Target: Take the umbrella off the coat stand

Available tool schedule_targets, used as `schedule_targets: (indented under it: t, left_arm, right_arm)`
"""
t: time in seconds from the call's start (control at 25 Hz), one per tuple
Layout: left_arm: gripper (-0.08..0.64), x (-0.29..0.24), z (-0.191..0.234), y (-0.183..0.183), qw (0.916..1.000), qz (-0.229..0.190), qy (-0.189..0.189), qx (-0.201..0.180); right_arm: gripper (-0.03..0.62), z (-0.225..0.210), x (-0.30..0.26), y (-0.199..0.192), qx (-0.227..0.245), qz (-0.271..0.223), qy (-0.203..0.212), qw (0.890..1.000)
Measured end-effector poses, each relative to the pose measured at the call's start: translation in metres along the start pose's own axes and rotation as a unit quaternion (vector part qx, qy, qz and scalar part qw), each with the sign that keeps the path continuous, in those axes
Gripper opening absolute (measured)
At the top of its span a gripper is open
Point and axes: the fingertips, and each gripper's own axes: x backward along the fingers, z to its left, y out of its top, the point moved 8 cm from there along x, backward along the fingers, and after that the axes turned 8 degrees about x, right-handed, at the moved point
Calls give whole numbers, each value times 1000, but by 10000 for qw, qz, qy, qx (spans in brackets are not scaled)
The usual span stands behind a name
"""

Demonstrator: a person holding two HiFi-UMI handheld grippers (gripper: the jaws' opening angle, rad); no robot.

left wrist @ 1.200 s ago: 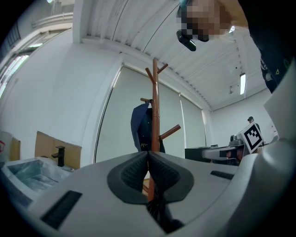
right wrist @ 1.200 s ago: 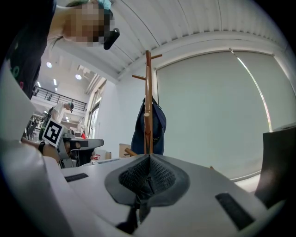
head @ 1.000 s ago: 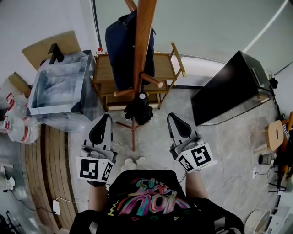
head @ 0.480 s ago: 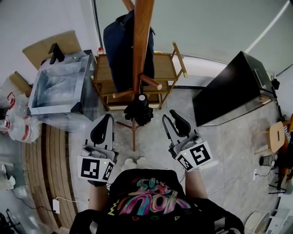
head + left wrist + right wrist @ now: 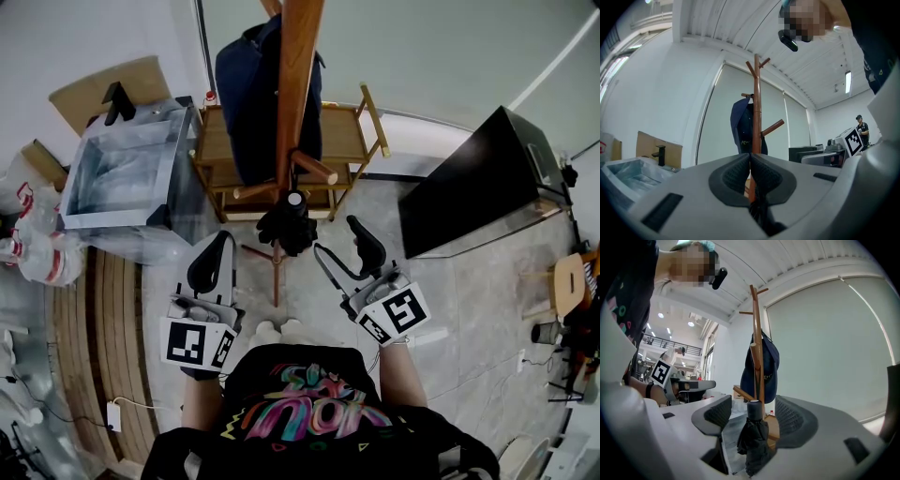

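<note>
Right hand-held gripper point(image 5: 336, 238) opening since earlier (empty), umbrella point(image 5: 286, 227) ahead

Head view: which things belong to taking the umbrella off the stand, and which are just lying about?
Job: umbrella, coat stand, right tongs (opening, nothing between them yet).
Lying about: jacket, wooden shelf, clear box, black case, stool.

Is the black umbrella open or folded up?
Folded up. The umbrella is a narrow, bunched black bundle beside the coat stand, with no canopy spread out.
</note>
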Motion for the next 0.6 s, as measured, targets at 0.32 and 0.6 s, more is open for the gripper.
schedule_targets:
  t: [0.32,0.6]
  left_arm:
    - [28,0,1,-6,10000,52,9,32]
    - [28,2,5,-14,9998,136,89,90]
  right_arm:
    - [325,7,-19,-25,155,257,240,9993]
    - [359,15,-39,-57,195,592,421,9972]
